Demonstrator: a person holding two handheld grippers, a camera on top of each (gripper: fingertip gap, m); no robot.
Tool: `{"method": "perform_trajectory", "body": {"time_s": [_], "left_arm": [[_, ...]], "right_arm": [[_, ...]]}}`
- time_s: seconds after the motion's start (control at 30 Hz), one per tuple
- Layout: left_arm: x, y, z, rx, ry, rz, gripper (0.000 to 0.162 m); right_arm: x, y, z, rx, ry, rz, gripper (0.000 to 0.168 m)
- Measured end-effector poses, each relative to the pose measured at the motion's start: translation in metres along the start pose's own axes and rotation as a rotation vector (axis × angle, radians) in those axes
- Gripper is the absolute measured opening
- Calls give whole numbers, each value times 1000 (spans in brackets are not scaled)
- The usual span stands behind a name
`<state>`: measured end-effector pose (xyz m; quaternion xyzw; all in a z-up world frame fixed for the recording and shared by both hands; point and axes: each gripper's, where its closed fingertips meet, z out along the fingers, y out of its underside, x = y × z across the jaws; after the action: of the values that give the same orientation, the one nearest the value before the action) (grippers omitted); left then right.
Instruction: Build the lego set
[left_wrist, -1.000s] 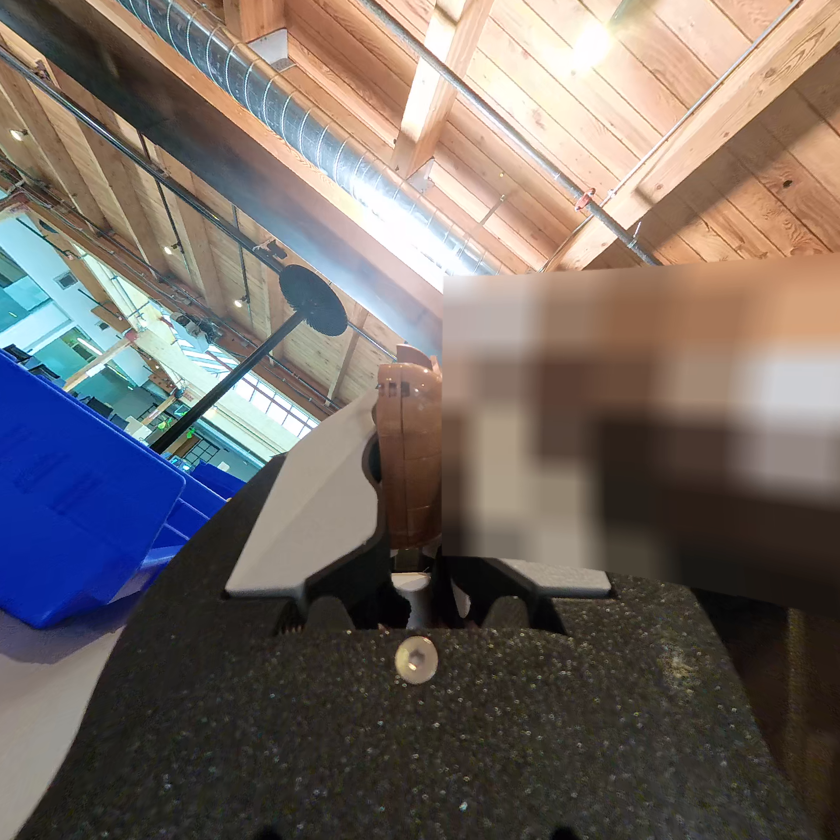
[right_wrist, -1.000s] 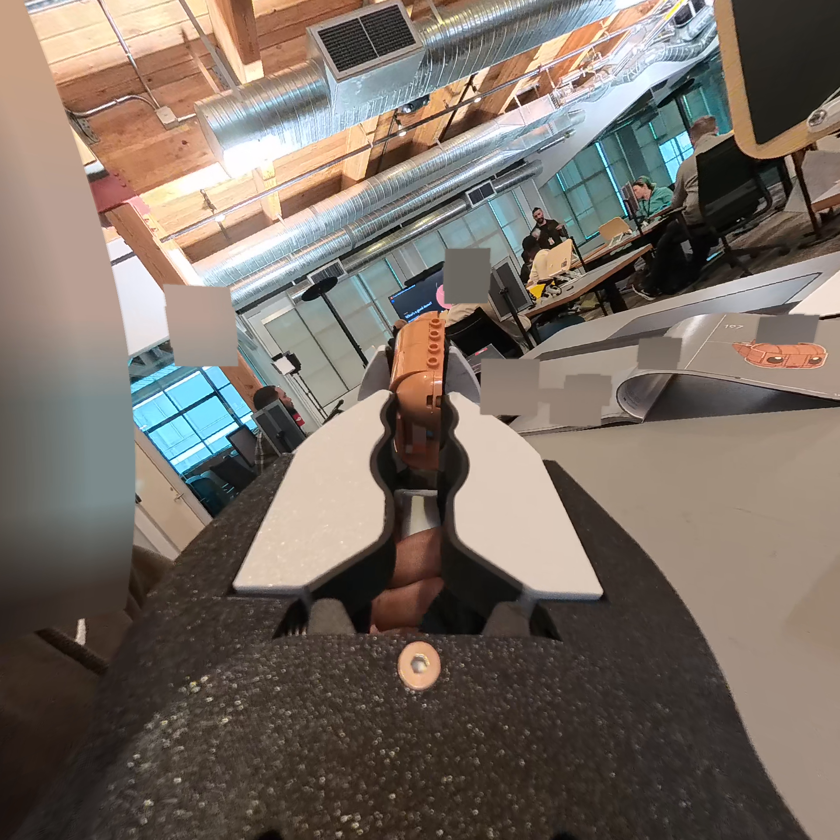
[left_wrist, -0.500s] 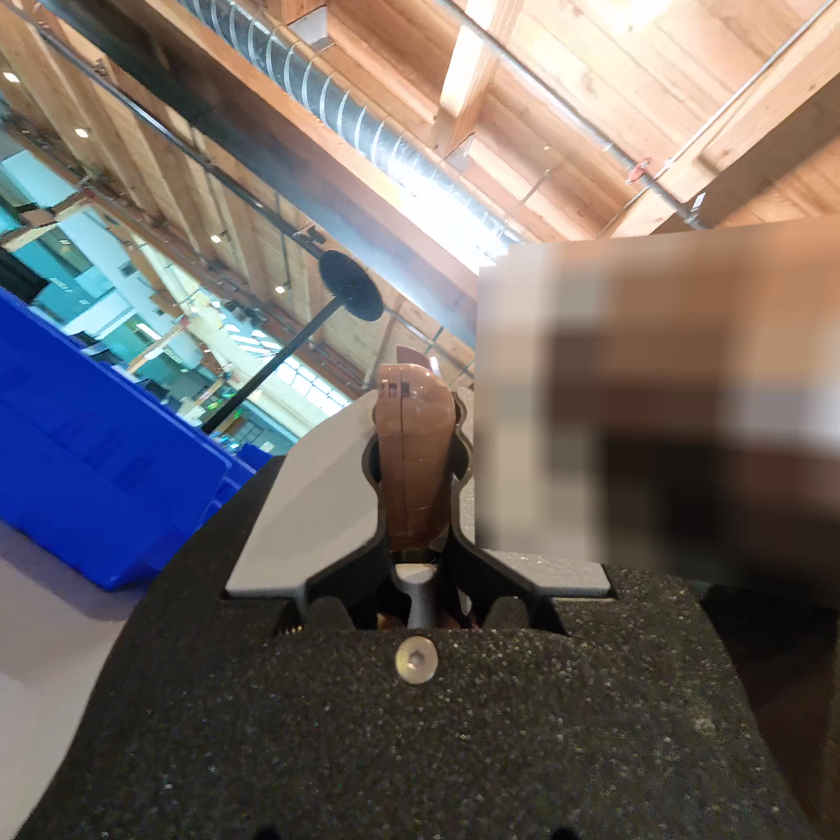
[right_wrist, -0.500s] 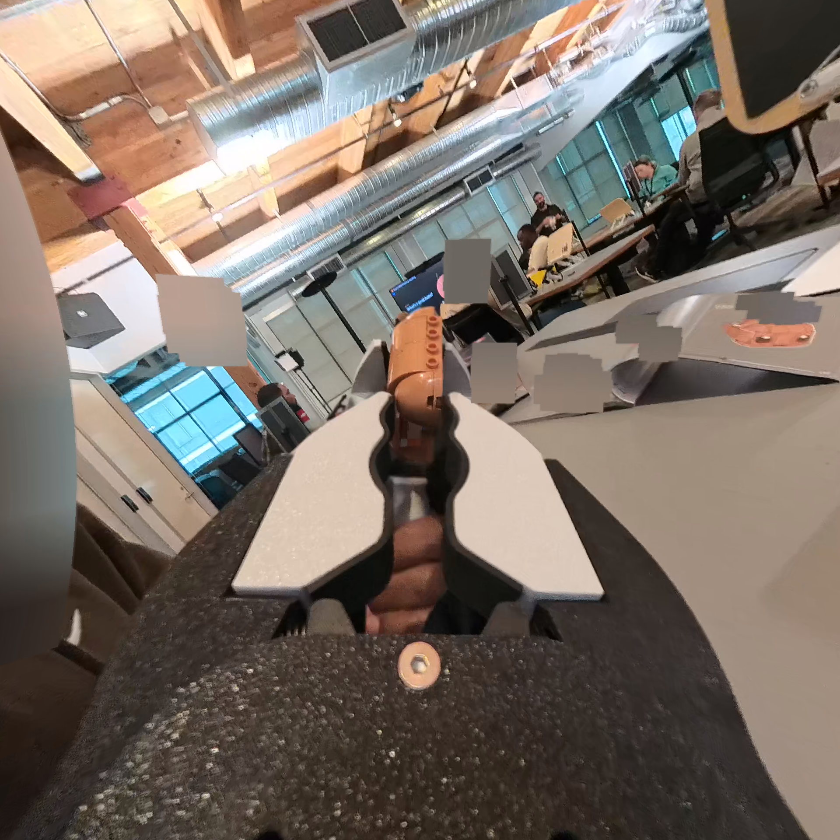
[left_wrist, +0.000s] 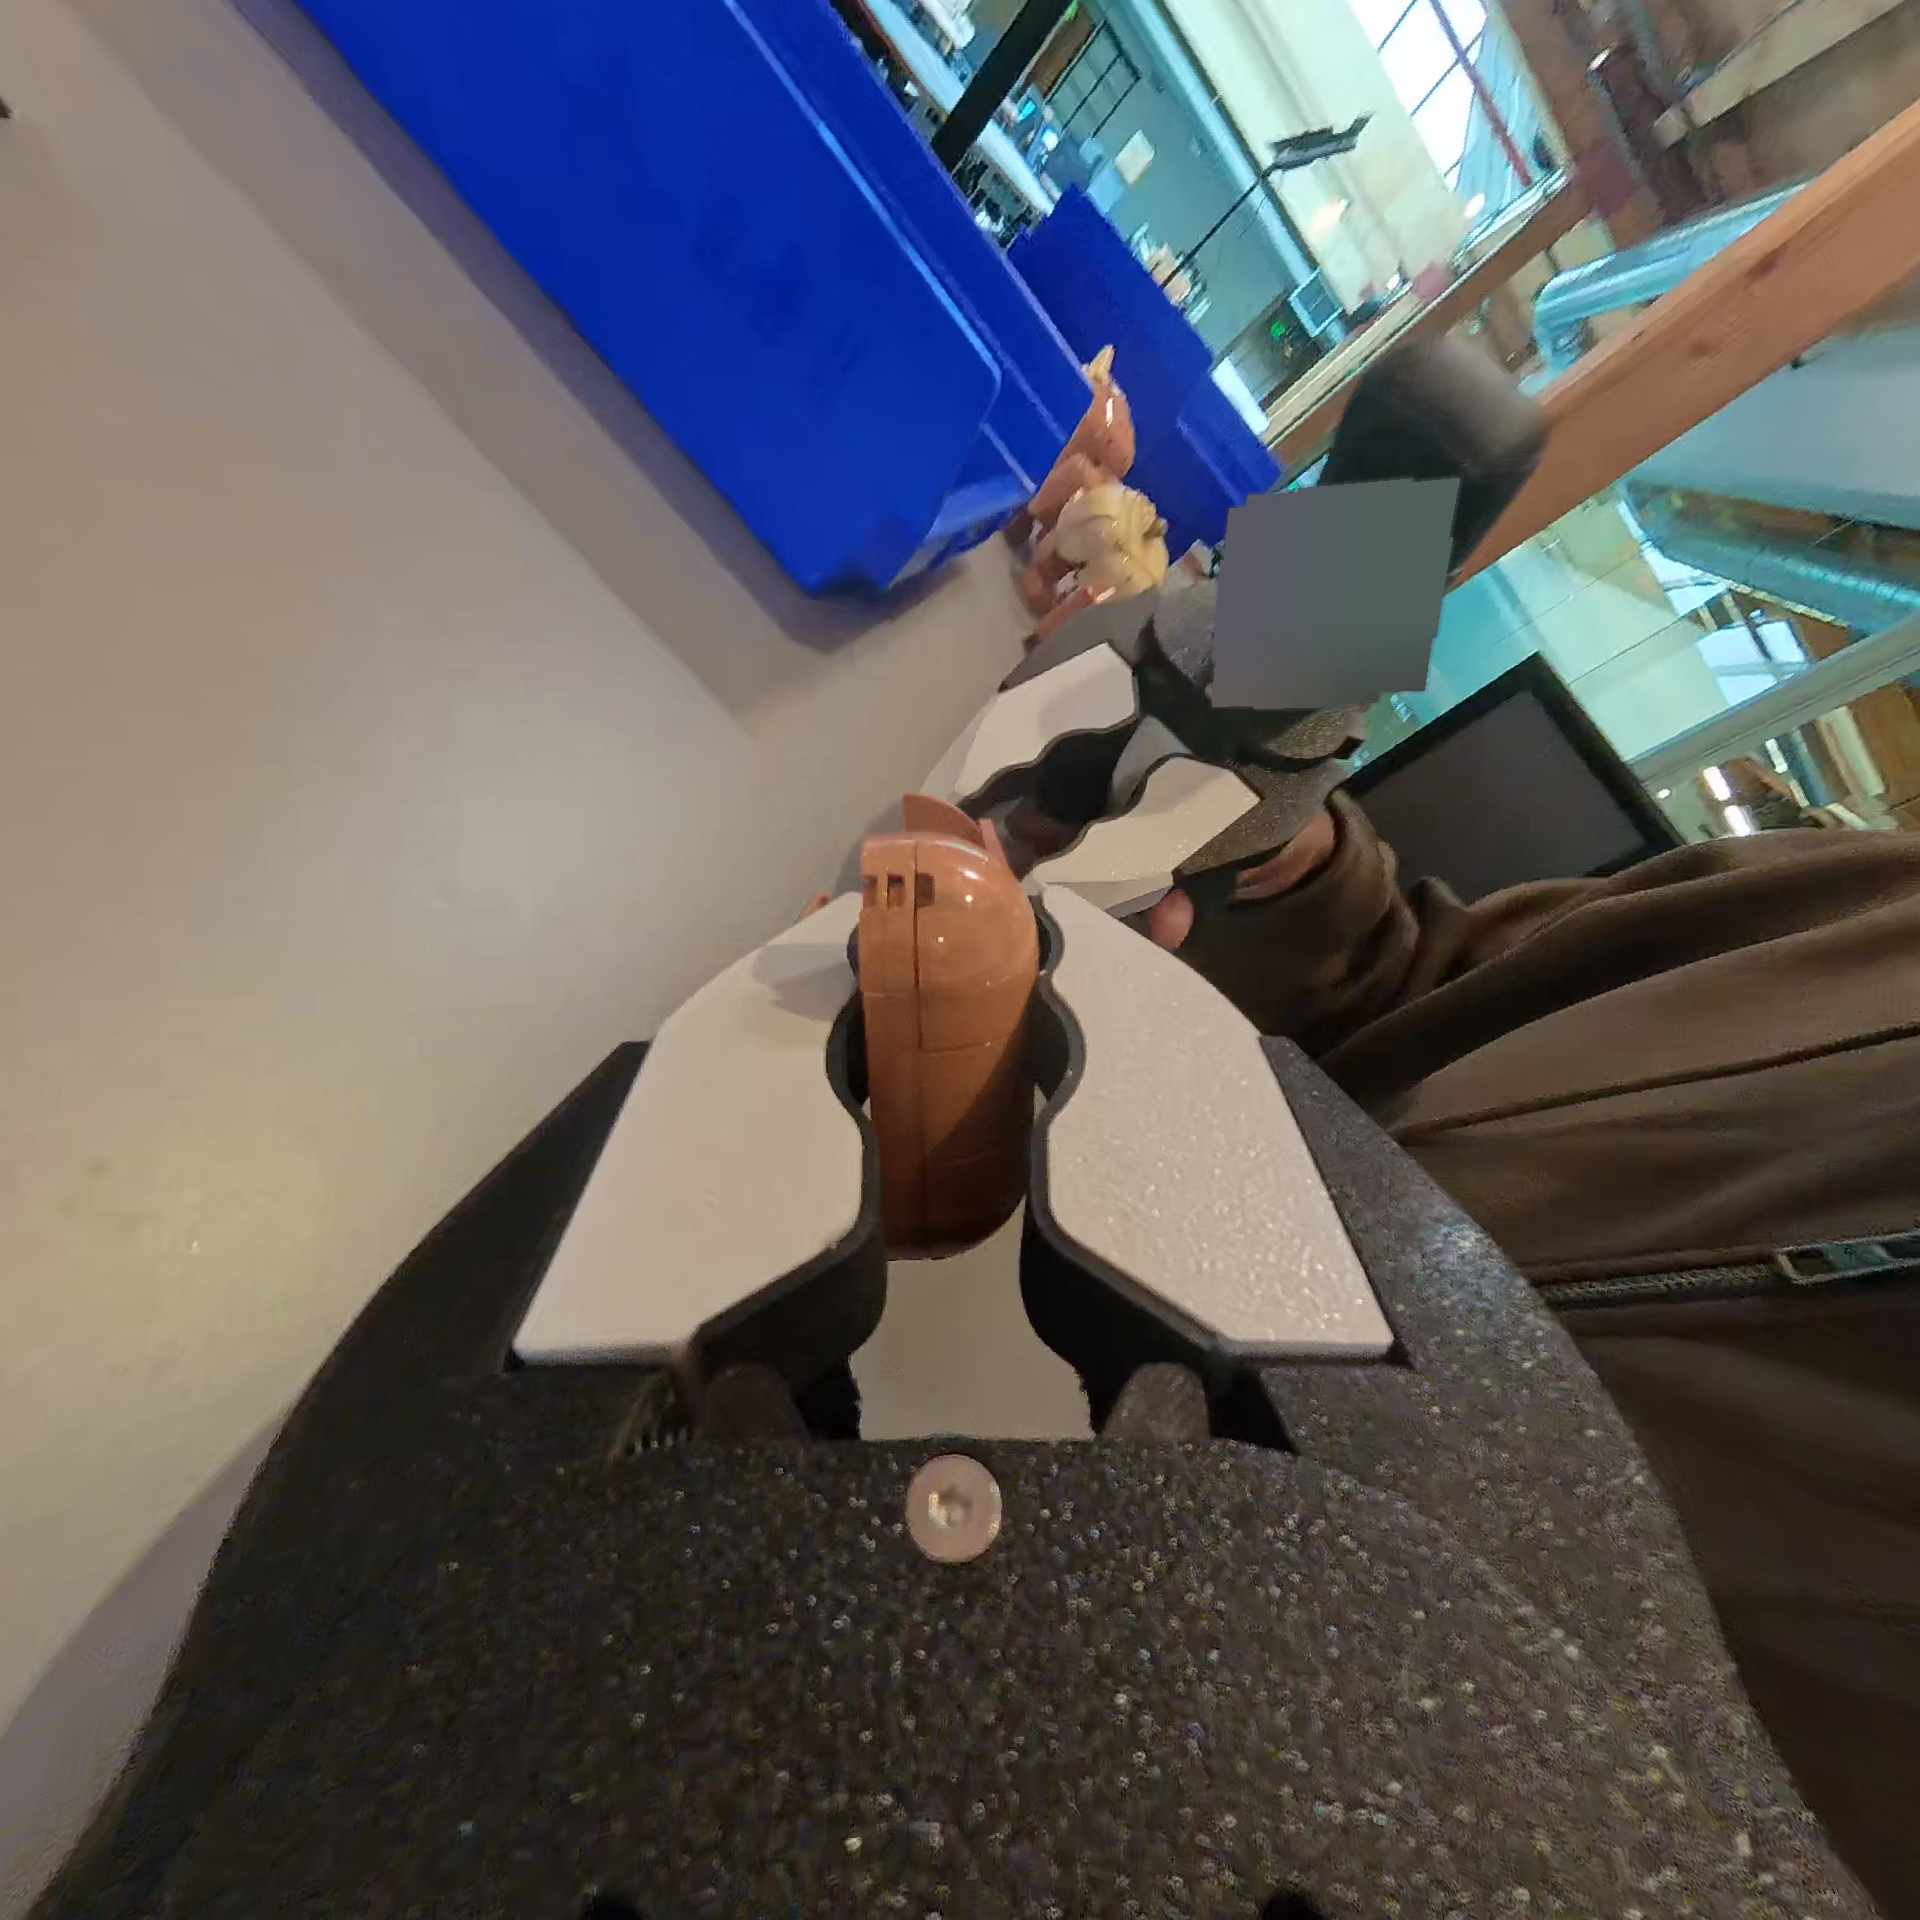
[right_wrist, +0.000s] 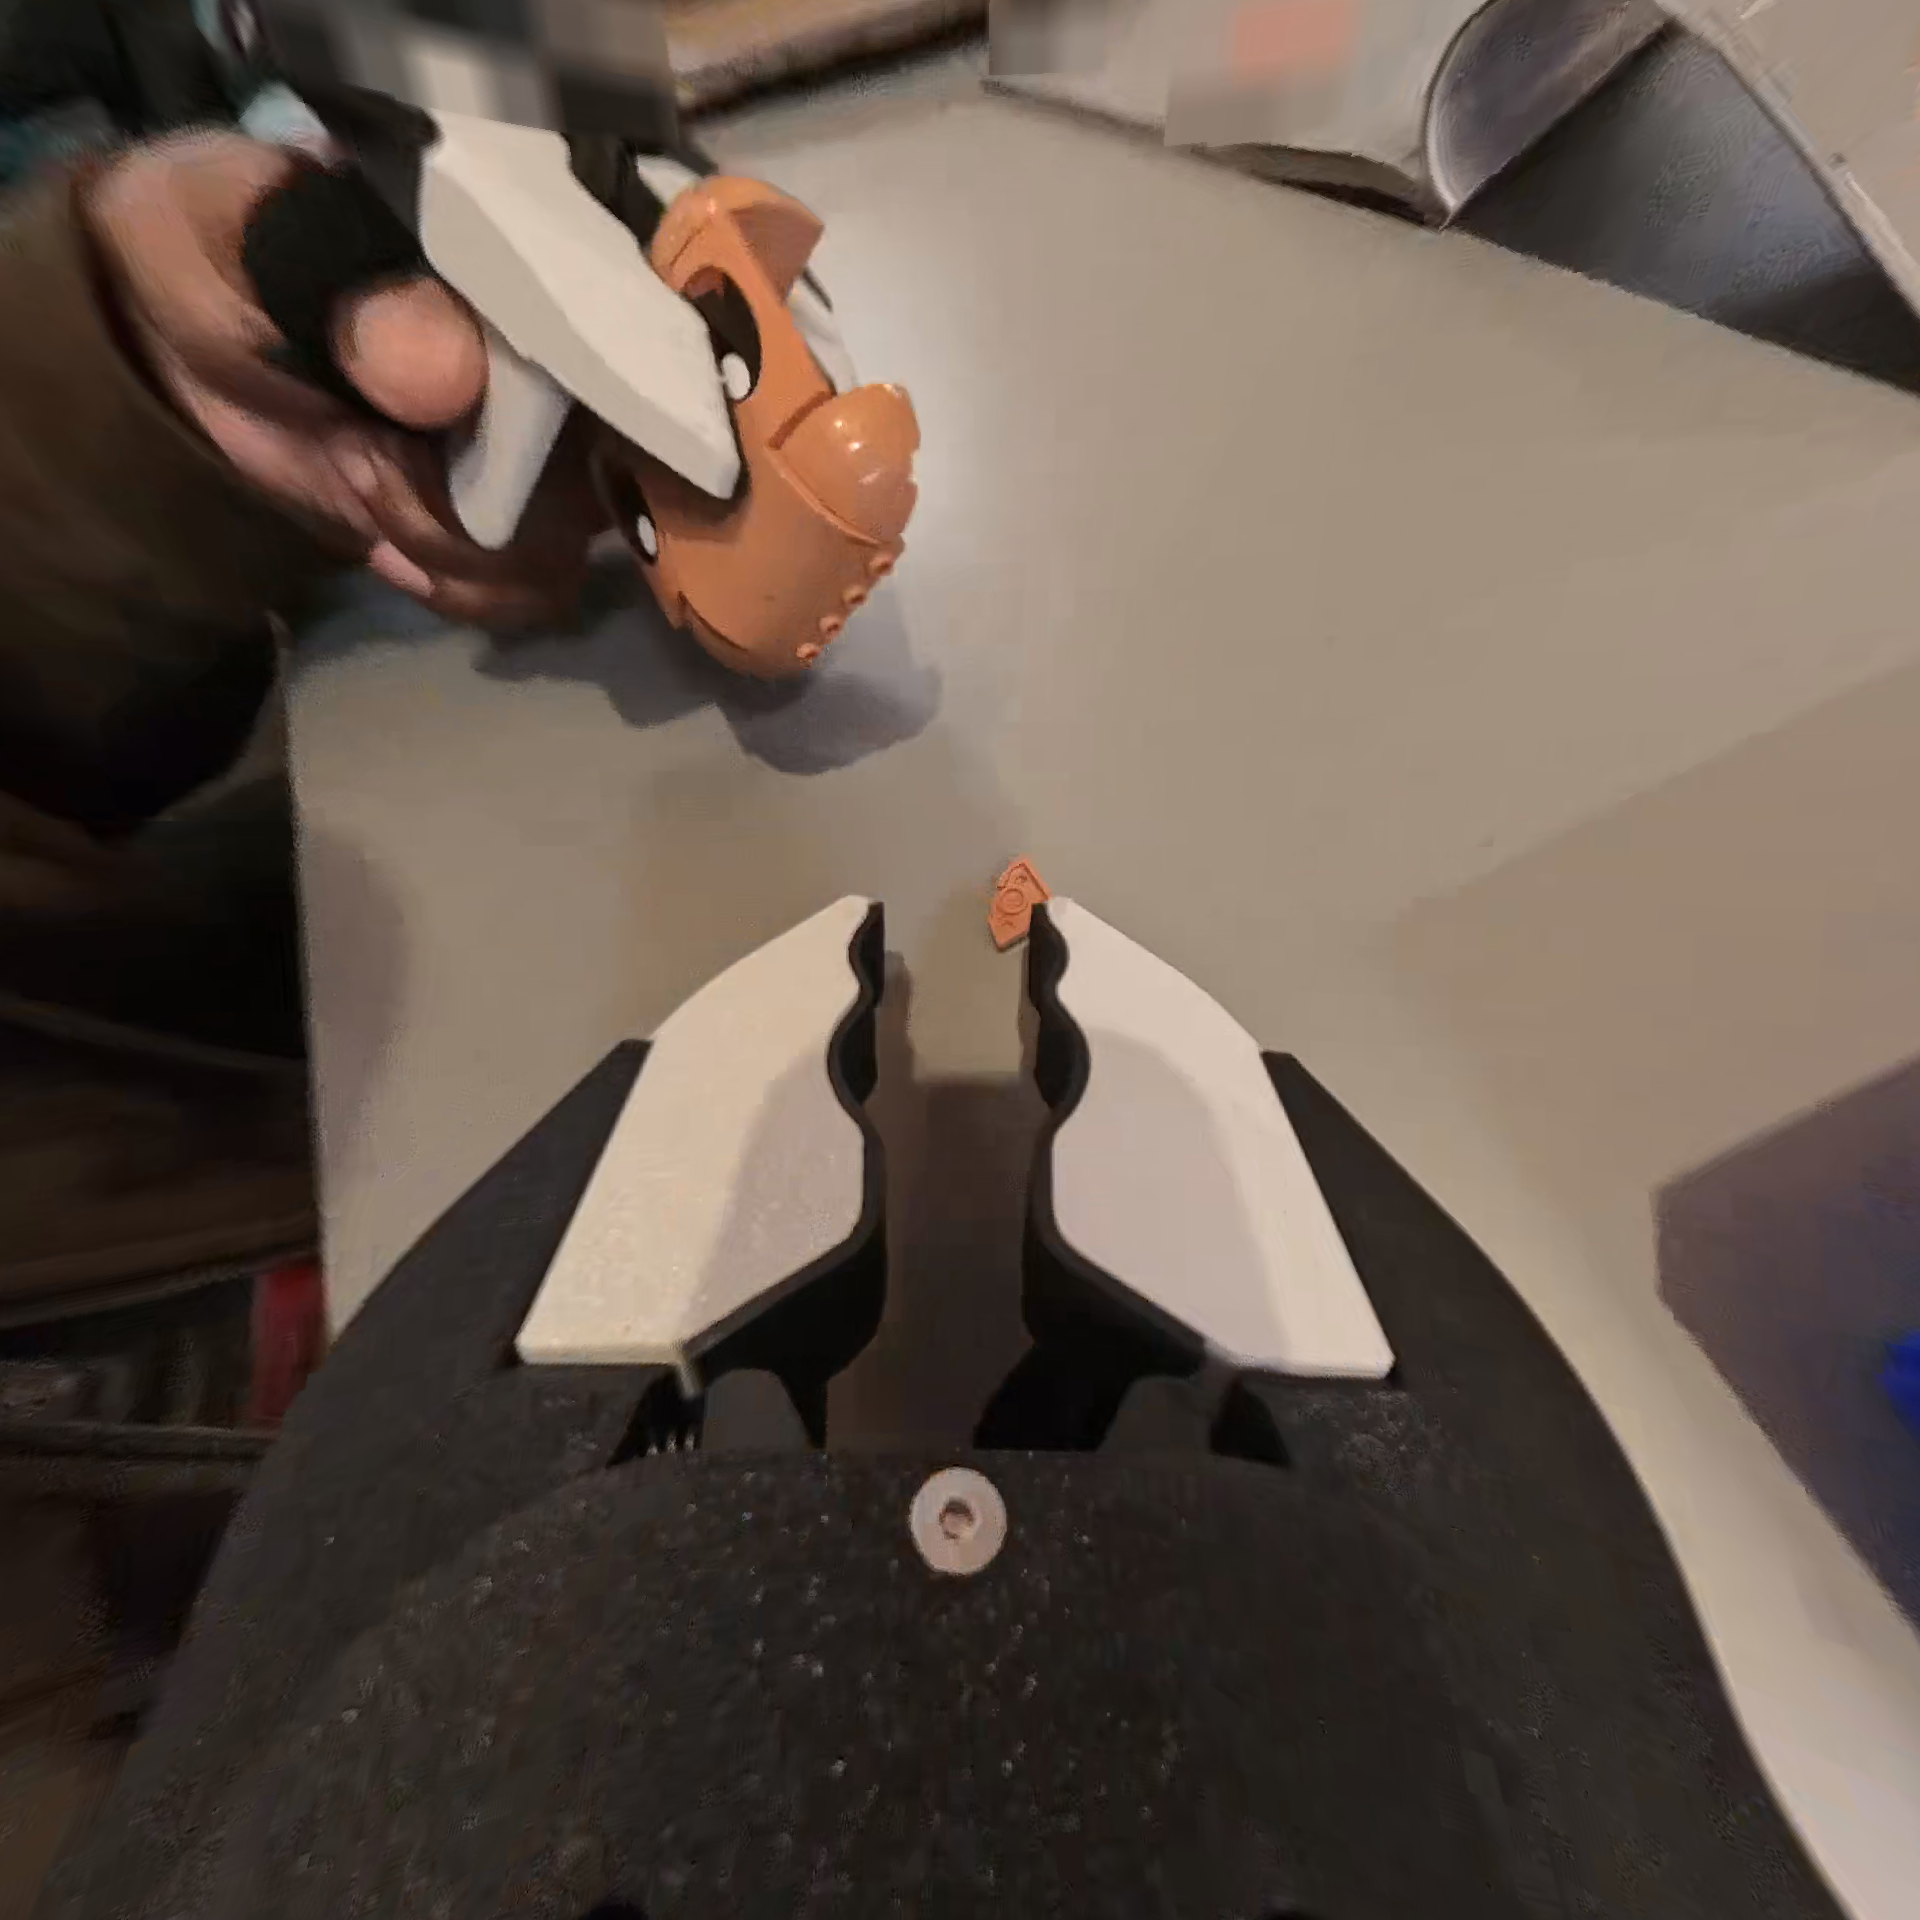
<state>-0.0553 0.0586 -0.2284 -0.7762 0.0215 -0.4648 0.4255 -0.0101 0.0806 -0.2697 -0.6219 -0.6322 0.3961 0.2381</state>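
Left wrist view: left gripper (left_wrist: 948, 1049) jaws clamped on brown lego body (left_wrist: 940, 1049). Blue bins (left_wrist: 727, 281) on grey surface (left_wrist: 312, 831), contents hidden; tan and brown lego figures (left_wrist: 1091, 520) just beside them.

Right wrist view: right gripper (right_wrist: 956, 935) jaws apart, empty. Small orange piece (right_wrist: 1013, 902) on surface at right fingertip. Open booklet (right_wrist: 1507, 114) top right

Rounded lego assembly (left_wrist: 945, 1049) sits between the left gripper (left_wrist: 948, 935) fingers, above the table (left_wrist: 312, 831). Small lego piece (right_wrist: 1016, 900) lies on the table just ahead of the right gripper (right_wrist: 961, 920), at its right fingertip. Storage bins (left_wrist: 727, 260) stand beyond, with lego figures (left_wrist: 1091, 499) beside them.
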Motion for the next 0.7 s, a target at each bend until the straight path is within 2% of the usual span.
{"method": "perform_trajectory", "body": {"time_s": [0.17,0.5,0.63,0.7], "left_arm": [[-3,10,-3,-25,13,4,26],[2,12,-3,-42,54,17,26],[1,15,-1,-59,41,26,26],[2,17,0,-71,43,36,26]], "right_arm": [[7,5,17,-110,80,-156,26],[10,12,24,-233,93,-302,25],[11,16,24,-272,87,-336,16],[8,18,25,-279,57,-338,4]]}}
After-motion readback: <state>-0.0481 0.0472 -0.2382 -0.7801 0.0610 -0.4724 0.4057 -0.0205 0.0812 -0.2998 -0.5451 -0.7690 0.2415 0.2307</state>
